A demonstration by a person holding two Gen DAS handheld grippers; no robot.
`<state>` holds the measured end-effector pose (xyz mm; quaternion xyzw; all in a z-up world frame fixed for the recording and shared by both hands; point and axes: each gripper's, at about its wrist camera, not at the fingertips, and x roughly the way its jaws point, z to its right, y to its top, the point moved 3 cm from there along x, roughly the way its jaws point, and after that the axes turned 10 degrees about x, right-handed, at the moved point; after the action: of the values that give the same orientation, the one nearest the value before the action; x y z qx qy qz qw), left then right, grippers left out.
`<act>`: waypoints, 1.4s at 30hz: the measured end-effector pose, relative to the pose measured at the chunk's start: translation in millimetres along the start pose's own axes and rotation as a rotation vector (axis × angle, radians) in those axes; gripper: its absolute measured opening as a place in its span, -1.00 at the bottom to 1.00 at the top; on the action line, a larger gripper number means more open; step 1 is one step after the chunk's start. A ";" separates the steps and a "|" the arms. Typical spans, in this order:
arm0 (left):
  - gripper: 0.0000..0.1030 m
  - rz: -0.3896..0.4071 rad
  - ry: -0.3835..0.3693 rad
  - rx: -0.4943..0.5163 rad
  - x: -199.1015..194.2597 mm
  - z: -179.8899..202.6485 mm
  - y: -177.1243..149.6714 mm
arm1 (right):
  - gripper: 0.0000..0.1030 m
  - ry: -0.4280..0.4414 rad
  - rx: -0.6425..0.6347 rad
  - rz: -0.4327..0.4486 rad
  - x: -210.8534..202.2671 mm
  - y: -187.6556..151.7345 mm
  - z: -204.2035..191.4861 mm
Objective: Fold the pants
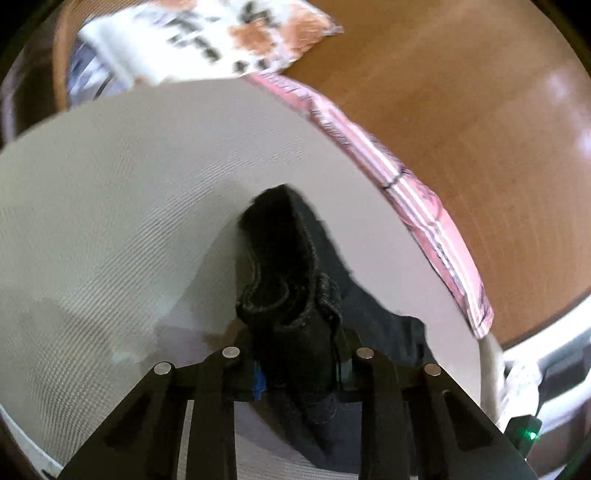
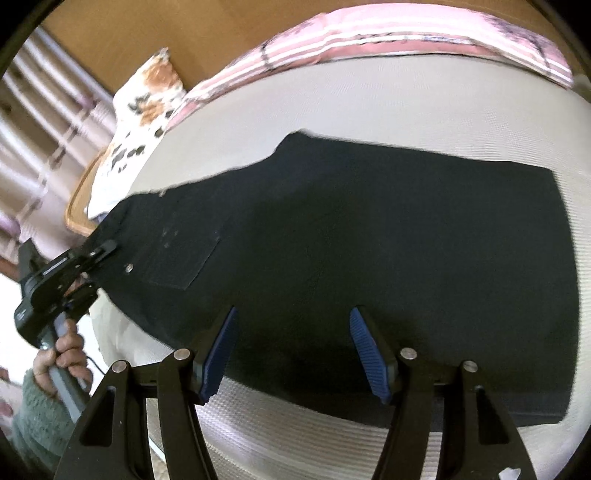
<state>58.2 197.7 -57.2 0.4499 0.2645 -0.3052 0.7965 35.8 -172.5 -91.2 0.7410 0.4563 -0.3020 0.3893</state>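
Black pants lie spread across the white bed, with a back pocket facing up on the left. At the left of the right wrist view, my left gripper grips the waist corner. In the left wrist view, the left gripper is shut on a bunched fold of the black waistband, which rises off the mattress. My right gripper hangs open over the near edge of the pants. Its blue pads stand apart and only flat cloth shows beneath them.
A pink striped blanket lies along the far edge of the bed. A floral pillow rests at the far left against wooden panelling. A hand in a green sleeve holds the left gripper's handle beside the bed.
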 end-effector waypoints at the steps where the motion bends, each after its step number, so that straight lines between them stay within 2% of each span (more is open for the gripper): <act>1: -0.49 0.002 -0.008 0.019 -1.4 9.6 3.4 | 0.17 0.003 0.021 0.015 -6.4 3.6 7.0; 8: -0.50 0.021 -0.127 0.209 -9.5 108.0 22.2 | 0.17 0.009 0.137 0.132 -50.4 30.3 52.1; 12: -0.50 -0.013 -0.181 0.317 6.1 168.1 16.7 | 0.17 0.006 0.197 0.190 -73.6 42.6 78.8; 17: -0.50 -0.088 -0.233 0.463 36.1 238.7 -12.8 | 0.17 -0.017 0.241 0.245 -99.5 45.6 108.5; 20: -0.50 -0.157 -0.271 0.564 56.0 276.8 -44.6 | 0.17 -0.022 0.275 0.260 -108.6 44.5 126.3; 23: -0.50 -0.232 -0.276 0.651 76.3 302.0 -79.4 | 0.17 -0.028 0.299 0.265 -113.7 41.4 141.2; 26: -0.50 -0.320 -0.248 0.729 102.4 314.4 -118.3 | 0.17 -0.031 0.319 0.266 -115.0 38.7 152.6; 29: -0.49 -0.379 -0.176 0.854 128.2 319.2 -158.2 | 0.18 -0.027 0.333 0.257 -114.3 36.3 160.7; 33: -0.40 -0.358 -0.121 0.972 134.5 326.6 -179.2 | 0.20 -0.011 0.336 0.235 -107.4 36.2 165.4; 37: -0.21 -0.364 -0.153 1.004 124.6 329.2 -180.4 | 0.20 0.058 0.330 0.178 -94.4 41.0 163.2; 42: -0.08 -0.397 -0.264 1.007 96.1 329.0 -176.8 | 0.20 0.131 0.300 0.095 -73.8 48.3 155.1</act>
<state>43.2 -187.3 -72.5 0.6744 0.0635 -0.5919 0.4368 35.9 -350.8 -97.2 0.8297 0.3950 -0.2988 0.2576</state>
